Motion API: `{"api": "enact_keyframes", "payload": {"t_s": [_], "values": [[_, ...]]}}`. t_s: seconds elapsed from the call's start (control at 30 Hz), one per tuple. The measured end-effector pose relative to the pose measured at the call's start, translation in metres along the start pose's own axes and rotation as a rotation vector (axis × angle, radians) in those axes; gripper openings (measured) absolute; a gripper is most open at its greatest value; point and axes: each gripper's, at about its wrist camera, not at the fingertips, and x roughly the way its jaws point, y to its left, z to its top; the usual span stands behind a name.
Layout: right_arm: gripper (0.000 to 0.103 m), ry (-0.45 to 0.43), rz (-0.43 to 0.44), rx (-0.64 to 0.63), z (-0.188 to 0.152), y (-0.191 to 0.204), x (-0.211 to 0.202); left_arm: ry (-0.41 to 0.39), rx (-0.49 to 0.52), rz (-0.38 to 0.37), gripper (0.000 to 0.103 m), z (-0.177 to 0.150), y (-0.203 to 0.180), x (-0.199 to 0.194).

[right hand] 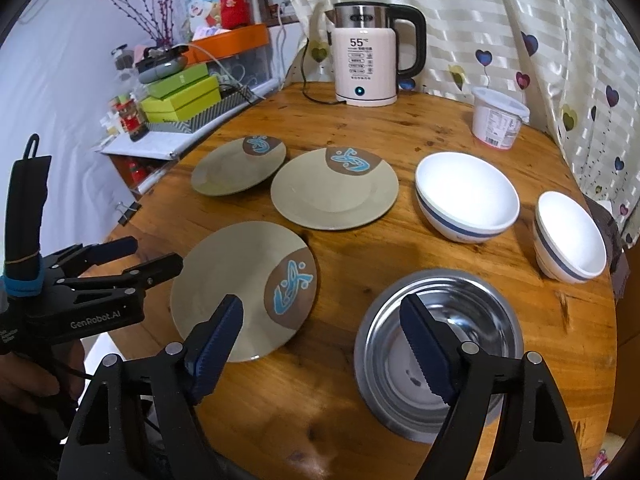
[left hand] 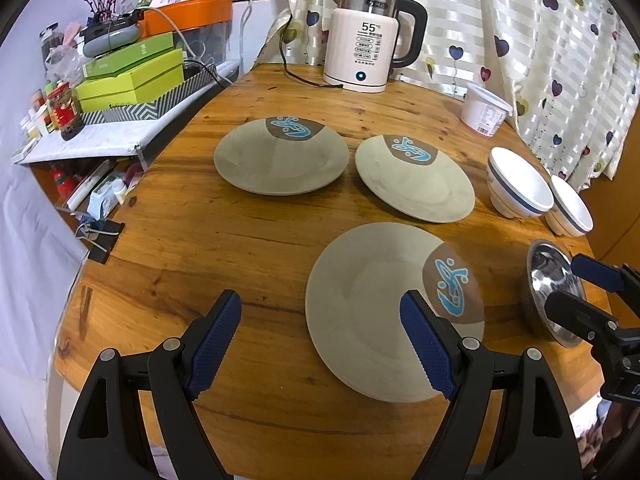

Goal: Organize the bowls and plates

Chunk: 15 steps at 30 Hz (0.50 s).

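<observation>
Three beige plates with a blue fish motif are spread apart on the round wooden table (right hand: 400, 128): the nearest plate (left hand: 384, 312), a middle plate (left hand: 414, 178) and a far plate (left hand: 280, 158). Two white bowls (right hand: 466, 200) and a steel bowl (right hand: 440, 344) are set to the right. The left gripper (left hand: 320, 340) is held wide open over the near plate's left rim, with nothing clasped; the right gripper (right hand: 320, 344) is likewise open and empty, between the plate and the steel bowl. A thin rim could be pinched badly and slip, or the steel bowl knocked aside. "55°C" is read on the kettle (right hand: 374, 56); "GenRobot.AI" is printed on the left gripper's body.
</observation>
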Motion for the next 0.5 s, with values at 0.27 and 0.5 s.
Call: {"api": "enact_keyframes", "payload": {"t_s": [0.27, 0.5], "values": [[0.081, 0.008, 0.020, -0.013, 0.012, 0.007, 0.012, -0.001, -0.017, 0.005, 0.082, 0.006, 0.012, 0.007], [0.081, 0.013, 0.051, -0.029, 0.030, 0.018, 0.024, -0.001, -0.037, 0.009, 0.082, 0.014, 0.025, 0.014]]}}
